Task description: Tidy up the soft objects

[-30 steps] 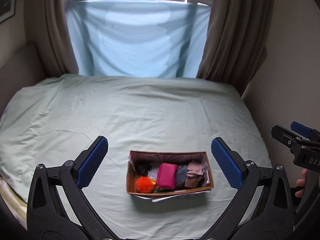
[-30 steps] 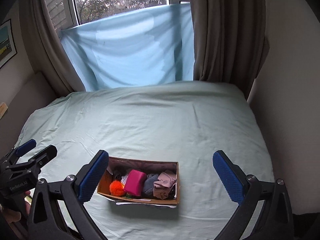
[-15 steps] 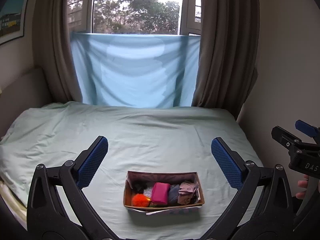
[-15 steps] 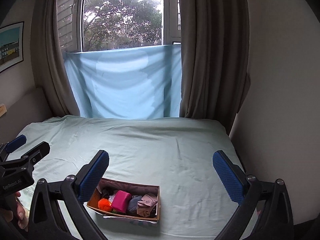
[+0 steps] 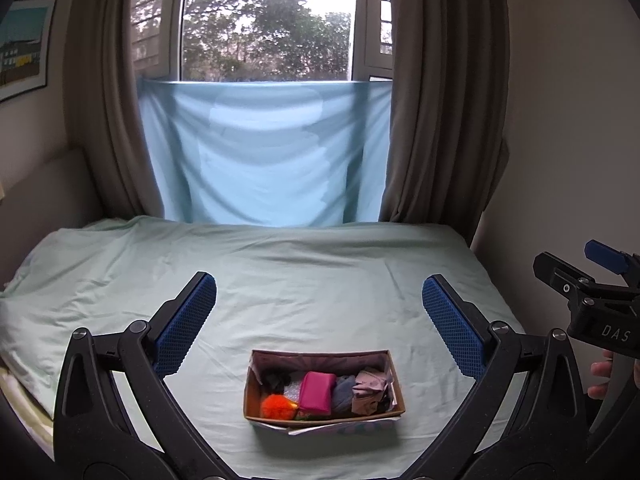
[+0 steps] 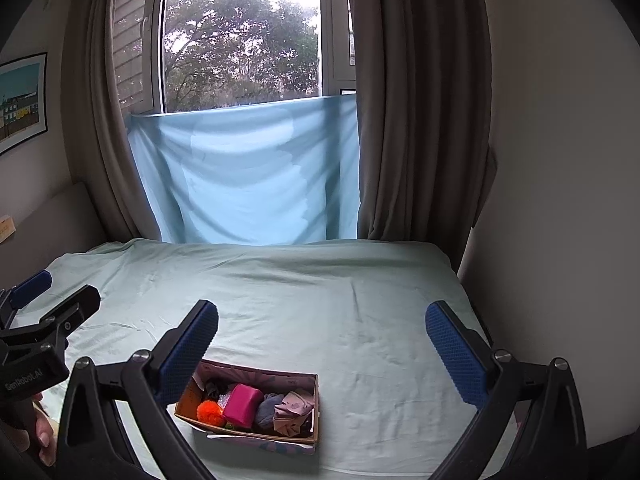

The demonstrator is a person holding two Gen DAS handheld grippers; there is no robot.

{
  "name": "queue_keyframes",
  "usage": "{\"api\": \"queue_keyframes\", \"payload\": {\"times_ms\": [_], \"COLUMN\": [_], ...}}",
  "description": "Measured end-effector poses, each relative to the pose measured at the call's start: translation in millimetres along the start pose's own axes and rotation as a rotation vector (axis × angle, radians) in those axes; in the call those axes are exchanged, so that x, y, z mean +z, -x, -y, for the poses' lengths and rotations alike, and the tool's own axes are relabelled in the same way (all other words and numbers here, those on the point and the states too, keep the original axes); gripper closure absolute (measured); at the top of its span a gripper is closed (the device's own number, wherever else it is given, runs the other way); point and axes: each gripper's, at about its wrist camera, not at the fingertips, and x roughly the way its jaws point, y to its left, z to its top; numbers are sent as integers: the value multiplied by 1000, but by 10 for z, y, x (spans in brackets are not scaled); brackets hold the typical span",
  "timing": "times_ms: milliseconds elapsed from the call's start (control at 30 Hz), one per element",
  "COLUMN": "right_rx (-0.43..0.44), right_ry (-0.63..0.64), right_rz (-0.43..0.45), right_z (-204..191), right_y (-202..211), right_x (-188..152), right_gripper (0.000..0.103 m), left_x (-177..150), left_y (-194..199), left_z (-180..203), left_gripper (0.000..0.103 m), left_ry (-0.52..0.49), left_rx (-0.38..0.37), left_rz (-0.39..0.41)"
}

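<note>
The left gripper (image 5: pixel 319 322) hangs above the bed (image 5: pixel 280 280) with its blue-padded jaws spread wide and nothing between them. Below it, near the bed's front edge, sits a small cardboard box (image 5: pixel 324 416) of soft things. Inside, from left to right: a dark scrunchie (image 5: pixel 276 378) at the back-left corner, an orange pom-pom (image 5: pixel 276 406) in front of it, a pink pouch (image 5: pixel 317 392) in the middle, a grey-blue cloth (image 5: pixel 343 394) just beside it, and crumpled pinkish fabric (image 5: pixel 370 388) against the right end. A patterned sheet (image 5: pixel 344 428) pokes out from under the box's front. The right gripper (image 6: pixel 322 340) hovers to the right of the box, jaws likewise wide apart and empty.
</note>
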Motion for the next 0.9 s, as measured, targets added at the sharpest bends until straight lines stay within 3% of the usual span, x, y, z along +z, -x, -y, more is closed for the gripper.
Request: {"api": "queue_keyframes", "payload": {"times_ms": [900], "right_rx": [-11], "right_ry": [-17], "right_rz": [16], "right_z": [16], "right_y": [-15], "right_x": [33], "right_gripper": [0], "left_x": [-43], "left_y": [11], "left_z": [11], "left_gripper": [0], "left_ry": [4], "left_rx": [-2], "left_rz": [14]}}
